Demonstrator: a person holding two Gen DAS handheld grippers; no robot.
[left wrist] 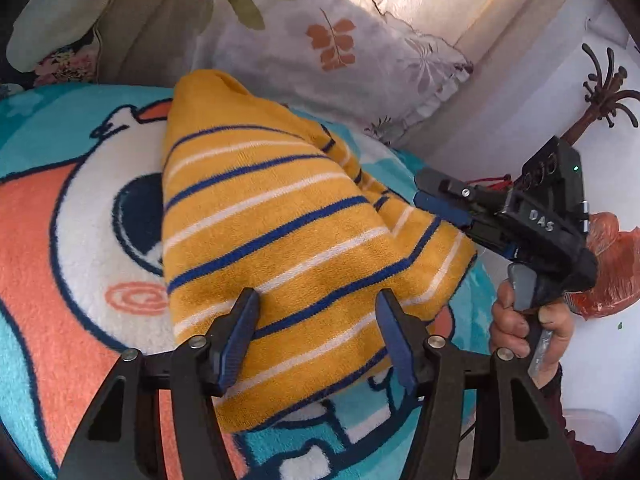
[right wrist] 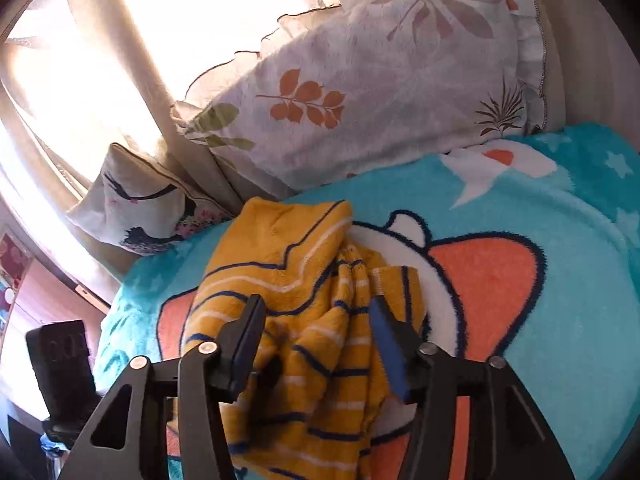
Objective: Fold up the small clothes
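Note:
A small yellow knit garment (left wrist: 280,240) with blue and white stripes lies folded into a rough wedge on a cartoon fleece blanket (left wrist: 60,240). My left gripper (left wrist: 316,312) hovers over its near end, jaws open, with the pads clear of the cloth. My right gripper (left wrist: 424,194) is at the garment's right edge, held by a hand (left wrist: 516,328). In the right wrist view the garment (right wrist: 304,280) looks bunched, with a sleeve end (right wrist: 396,280) folded across. There my right gripper (right wrist: 318,322) stands open above the cloth, gripping nothing.
A grey leaf-print pillow (left wrist: 340,52) lies just beyond the garment, and a smaller cushion (right wrist: 132,208) leans by the curtain (right wrist: 132,80). At the right are a dark coat rack (left wrist: 604,92), an orange plastic bag (left wrist: 612,268) and a white wall.

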